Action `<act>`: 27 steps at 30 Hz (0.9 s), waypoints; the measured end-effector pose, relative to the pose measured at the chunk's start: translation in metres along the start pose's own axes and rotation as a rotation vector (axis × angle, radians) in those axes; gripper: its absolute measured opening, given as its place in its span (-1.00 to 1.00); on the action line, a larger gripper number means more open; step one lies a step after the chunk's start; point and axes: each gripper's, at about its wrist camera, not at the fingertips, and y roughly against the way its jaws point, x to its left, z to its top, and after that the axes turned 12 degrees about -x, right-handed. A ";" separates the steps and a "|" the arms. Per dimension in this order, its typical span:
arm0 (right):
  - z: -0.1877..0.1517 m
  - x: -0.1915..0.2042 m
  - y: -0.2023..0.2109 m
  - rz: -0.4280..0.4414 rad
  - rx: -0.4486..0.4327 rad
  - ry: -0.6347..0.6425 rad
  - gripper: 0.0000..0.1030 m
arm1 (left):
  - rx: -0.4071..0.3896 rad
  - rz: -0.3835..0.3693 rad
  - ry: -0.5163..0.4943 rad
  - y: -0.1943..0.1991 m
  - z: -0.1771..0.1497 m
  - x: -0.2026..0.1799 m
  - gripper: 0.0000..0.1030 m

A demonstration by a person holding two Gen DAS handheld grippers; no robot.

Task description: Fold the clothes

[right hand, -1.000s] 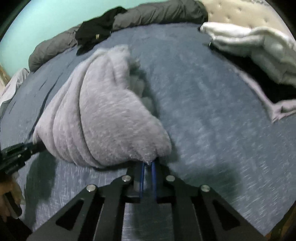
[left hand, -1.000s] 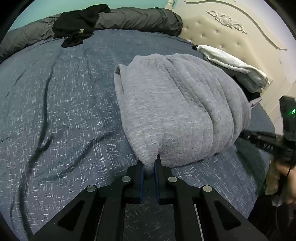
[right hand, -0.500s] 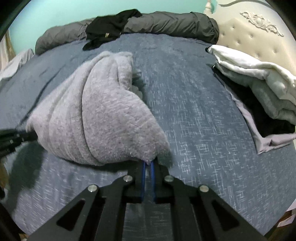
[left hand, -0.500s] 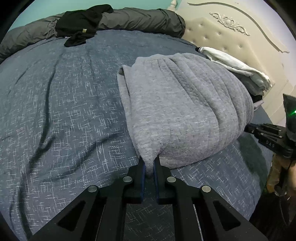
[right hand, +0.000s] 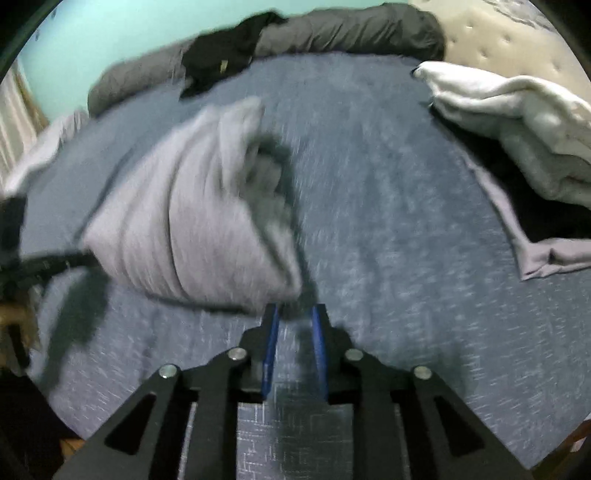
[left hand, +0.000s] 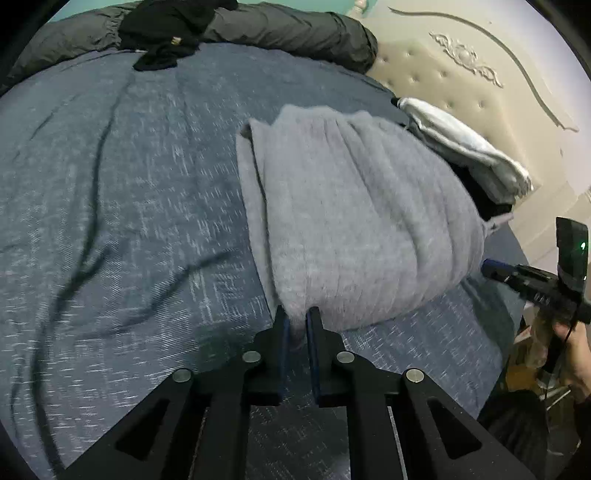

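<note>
A thick, ribbed grey fleece garment (left hand: 362, 221) is lying folded in a bulging bundle on the blue-grey speckled bedspread (left hand: 122, 206), near the middle of the bed. The left gripper (left hand: 295, 325) is pinching the bundle's near corner, its blue-lined jaws nearly together with fleece squeezed between them. In the left wrist view the right gripper (left hand: 491, 266) is showing at about three o'clock, its tip just beside the bundle's far end, with a person's hand (left hand: 572, 354) gripping its handle.

From the right wrist view, which is blurred, the right gripper (right hand: 293, 314) is standing with its jaws apart; they have just been opening, and the grey fleece corner is sitting just ahead of the tips at eleven o'clock, no longer pressed between the pads. Only bedspread is showing in the gap.

A stack of folded white and pale grey clothes (right hand: 517, 122) is resting at two o'clock in that view, against the cream tufted headboard (left hand: 461, 85). A rolled dark grey duvet (left hand: 288, 29) is stretching along the far edge at twelve o'clock, with a crumpled black garment (left hand: 166, 29) lying on it.
</note>
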 end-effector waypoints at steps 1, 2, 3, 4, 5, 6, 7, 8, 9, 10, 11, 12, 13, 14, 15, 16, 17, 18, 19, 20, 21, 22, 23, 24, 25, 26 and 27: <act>0.006 -0.004 0.004 0.024 -0.022 -0.038 -0.47 | -0.012 -0.008 0.012 0.002 0.003 0.001 -0.72; 0.013 -0.006 0.007 0.050 -0.041 -0.069 -0.28 | -0.024 -0.018 0.026 0.003 0.006 0.003 -0.63; 0.020 -0.005 0.010 0.079 -0.061 -0.099 -0.15 | -0.036 -0.028 0.039 0.004 0.009 0.004 -0.43; 0.027 -0.003 0.009 0.105 -0.070 -0.120 0.05 | -0.041 -0.037 0.056 0.003 0.011 0.006 -0.27; 0.034 0.001 0.005 0.130 -0.071 -0.134 0.13 | -0.043 -0.046 0.074 0.000 0.013 0.009 -0.23; 0.040 0.005 0.000 0.144 -0.062 -0.140 0.13 | -0.037 -0.054 0.094 -0.004 0.013 0.012 -0.23; 0.045 0.009 -0.008 0.152 -0.046 -0.140 0.13 | -0.031 -0.057 0.105 -0.008 0.015 0.015 -0.23; 0.049 0.013 -0.014 0.156 -0.039 -0.138 0.13 | -0.029 -0.057 0.110 -0.011 0.016 0.016 -0.23; 0.053 0.015 -0.020 0.156 -0.036 -0.134 0.13 | -0.028 -0.056 0.114 -0.013 0.017 0.017 -0.23; 0.056 0.016 -0.026 0.162 -0.034 -0.141 0.13 | -0.028 -0.056 0.118 -0.015 0.019 0.018 -0.23; 0.059 0.015 -0.032 0.173 -0.032 -0.154 0.13 | -0.032 -0.061 0.122 -0.016 0.021 0.019 -0.23; 0.061 0.014 -0.038 0.177 -0.027 -0.170 0.13 | -0.037 -0.070 0.126 -0.017 0.023 0.020 -0.23; 0.063 0.011 -0.044 0.176 -0.020 -0.186 0.13 | -0.040 -0.076 0.128 -0.018 0.025 0.021 -0.23; 0.065 0.009 -0.050 0.176 -0.014 -0.202 0.13 | -0.040 -0.079 0.133 -0.020 0.026 0.023 -0.23; 0.067 0.007 -0.056 0.175 -0.007 -0.218 0.13 | -0.039 -0.082 0.138 -0.022 0.027 0.025 -0.23; 0.068 0.005 -0.060 0.183 0.000 -0.231 0.06 | -0.037 -0.085 0.144 -0.025 0.028 0.026 -0.26; 0.067 0.005 -0.063 0.196 0.009 -0.241 -0.20 | -0.033 -0.091 0.150 -0.028 0.029 0.028 -0.26; 0.066 0.004 -0.067 0.210 0.017 -0.250 -0.33 | -0.029 -0.096 0.154 -0.032 0.029 0.028 -0.26; 0.066 0.005 -0.068 0.216 0.017 -0.249 -0.51 | -0.025 -0.099 0.158 -0.035 0.029 0.028 -0.26; 0.066 0.006 -0.067 0.217 0.013 -0.239 -0.64 | -0.020 -0.108 0.165 -0.037 0.029 0.028 -0.27; 0.066 0.008 -0.067 0.218 0.009 -0.229 -0.71 | -0.014 -0.121 0.172 -0.040 0.029 0.027 -0.48; 0.066 0.008 -0.066 0.211 0.003 -0.220 -0.76 | -0.011 -0.130 0.174 -0.042 0.029 0.026 -0.71; 0.067 0.008 -0.066 0.199 -0.004 -0.214 -0.84 | -0.015 -0.129 0.158 -0.043 0.030 0.023 -0.77; 0.068 0.008 -0.065 0.186 -0.010 -0.207 -0.86 | -0.022 -0.123 0.133 -0.042 0.030 0.018 -0.90; 0.069 0.011 -0.065 0.151 -0.013 -0.169 -0.87 | -0.032 -0.116 0.122 -0.041 0.030 0.016 -0.91; 0.070 0.016 -0.064 0.099 -0.013 -0.109 -0.87 | -0.043 -0.109 0.116 -0.039 0.031 0.015 -0.92; 0.071 0.021 -0.063 0.047 -0.012 -0.050 -0.87 | -0.053 -0.102 0.111 -0.037 0.032 0.014 -0.92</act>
